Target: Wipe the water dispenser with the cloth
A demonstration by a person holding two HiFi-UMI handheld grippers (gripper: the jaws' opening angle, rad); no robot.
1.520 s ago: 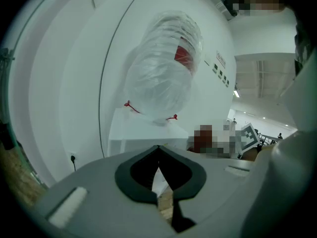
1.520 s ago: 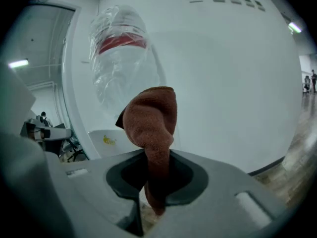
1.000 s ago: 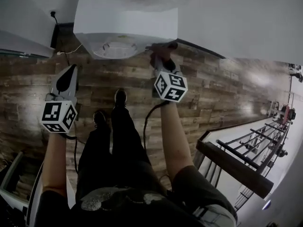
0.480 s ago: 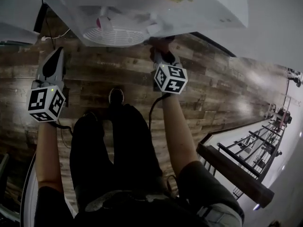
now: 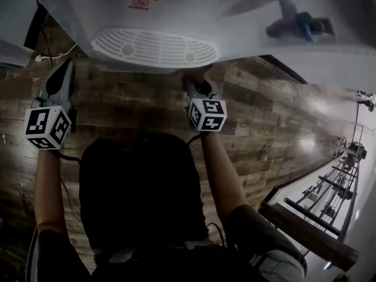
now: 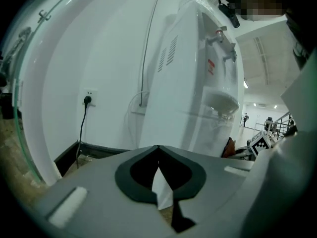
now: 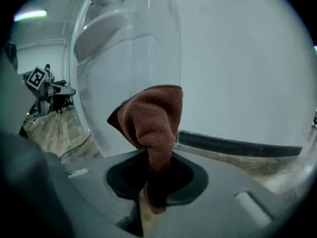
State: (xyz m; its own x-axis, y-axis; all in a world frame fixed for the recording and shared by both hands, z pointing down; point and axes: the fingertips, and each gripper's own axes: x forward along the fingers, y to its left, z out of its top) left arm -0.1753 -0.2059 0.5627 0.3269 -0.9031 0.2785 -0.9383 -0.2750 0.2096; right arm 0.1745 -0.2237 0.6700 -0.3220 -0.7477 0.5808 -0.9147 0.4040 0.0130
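Note:
The white water dispenser (image 5: 194, 10) fills the top of the head view, with its drip grille (image 5: 155, 46) and a blue tap (image 5: 305, 25). My right gripper (image 5: 195, 80) is shut on a brown cloth (image 7: 151, 118) and holds it up against the dispenser's lower body (image 7: 124, 58), just under the drip tray. In the head view the cloth is hidden. My left gripper (image 5: 66, 64) hangs out to the left, away from the dispenser (image 6: 198, 68). It is shut with nothing between its jaws.
Wood-plank floor (image 5: 276, 116) lies below, and the person's dark legs (image 5: 141, 187) stand between the arms. A black cable runs from a wall socket (image 6: 88, 99) left of the dispenser. Metal railings (image 5: 329, 204) stand at the far right.
The head view has tilted upward, so the dispenser's front, grille and tap now show. The right gripper stays under the drip tray. The left gripper has drifted slightly left.

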